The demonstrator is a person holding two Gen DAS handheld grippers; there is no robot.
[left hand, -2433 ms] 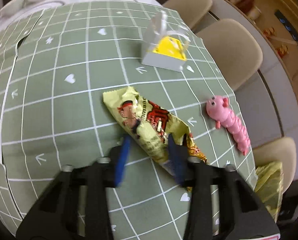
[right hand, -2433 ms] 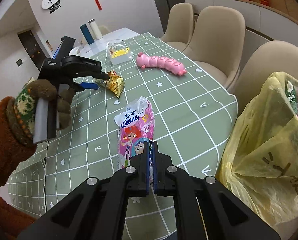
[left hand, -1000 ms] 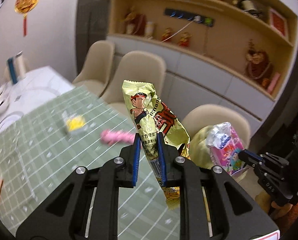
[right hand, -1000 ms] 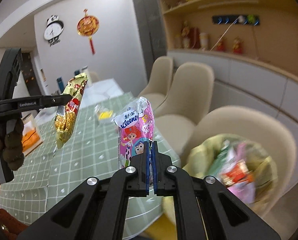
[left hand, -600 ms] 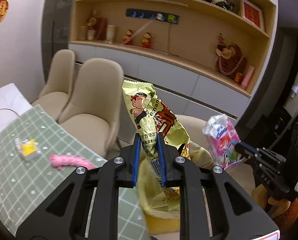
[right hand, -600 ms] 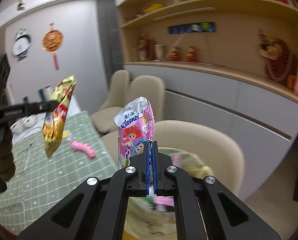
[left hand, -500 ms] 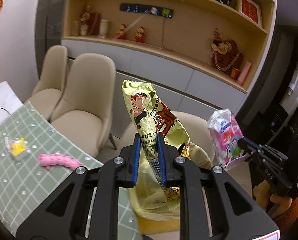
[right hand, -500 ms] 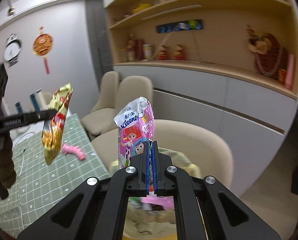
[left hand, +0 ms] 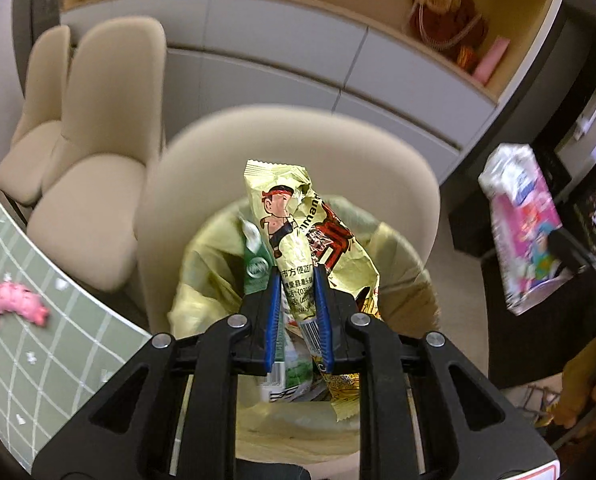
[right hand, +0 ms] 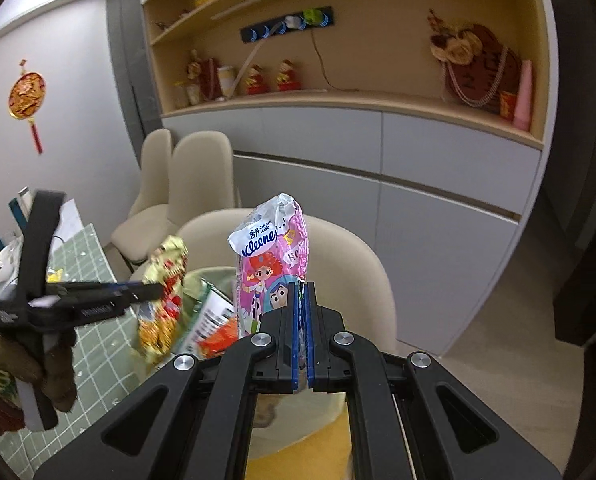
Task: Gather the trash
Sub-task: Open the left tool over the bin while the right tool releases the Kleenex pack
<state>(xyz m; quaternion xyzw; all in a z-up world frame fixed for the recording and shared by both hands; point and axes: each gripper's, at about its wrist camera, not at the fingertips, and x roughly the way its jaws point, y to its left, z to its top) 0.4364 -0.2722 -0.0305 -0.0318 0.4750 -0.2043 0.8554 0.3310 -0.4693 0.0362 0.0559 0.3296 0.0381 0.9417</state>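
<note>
I have the left gripper (left hand: 298, 316) clenched on the snack bag (left hand: 298, 240) — pads pinch its lower part, long axis stands upright along the fingers. Directly behind and under it, in the left wrist view, is the open mouth of the yellow trash bag (left hand: 213, 248) that sits on the near chair (left hand: 289, 140). So the drop is almost straight down; I judge only a small move lower and then let go.

The right gripper (right hand: 302, 332) is squeezed tight on the tissue pack (right hand: 271, 256), also upright. It hangs to the right of the trash bag (right hand: 195, 284), a bit apart, so the left hand is nearer to the opening and prob. goes first.

Hard to see: the bag bottom and how full it is — a green wrapper (left hand: 257, 268) and other packs inside are partly covered by my fingers. The pink toy (left hand: 9, 304) on the table (left hand: 37, 360) at far left is blurred. Tissue pack is smeared in the left wrist view.
</note>
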